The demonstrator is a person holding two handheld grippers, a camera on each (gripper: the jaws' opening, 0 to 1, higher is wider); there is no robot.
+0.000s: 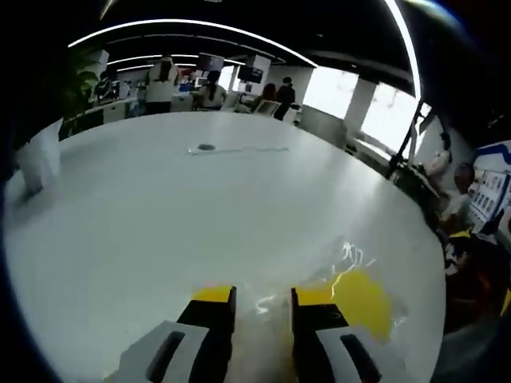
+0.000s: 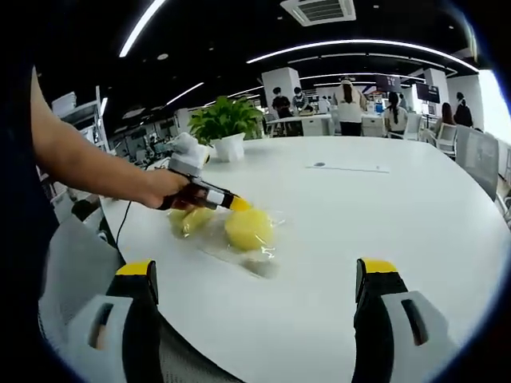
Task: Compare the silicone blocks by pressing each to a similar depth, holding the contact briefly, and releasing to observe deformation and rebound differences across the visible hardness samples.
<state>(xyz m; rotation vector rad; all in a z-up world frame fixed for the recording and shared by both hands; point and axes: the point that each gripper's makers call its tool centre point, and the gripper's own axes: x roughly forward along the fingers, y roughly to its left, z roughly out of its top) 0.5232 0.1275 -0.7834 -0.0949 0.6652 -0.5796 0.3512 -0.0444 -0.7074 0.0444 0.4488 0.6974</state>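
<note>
The left gripper (image 1: 262, 319) is showing two black jaws capped with yellow tips, each rising from a pale grey housing with a dark oval slot. The right gripper (image 2: 260, 287) is wearing the same colours: yellow caps, black jaws, light grey slotted shells. In the right gripper view, the person's hand (image 2: 164, 190) and forearm are showing bare, no sleeve reaching the wrist.

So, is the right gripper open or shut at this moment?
Open. In the right gripper view, the right gripper has its jaws far apart, with bare white table between them.
</note>
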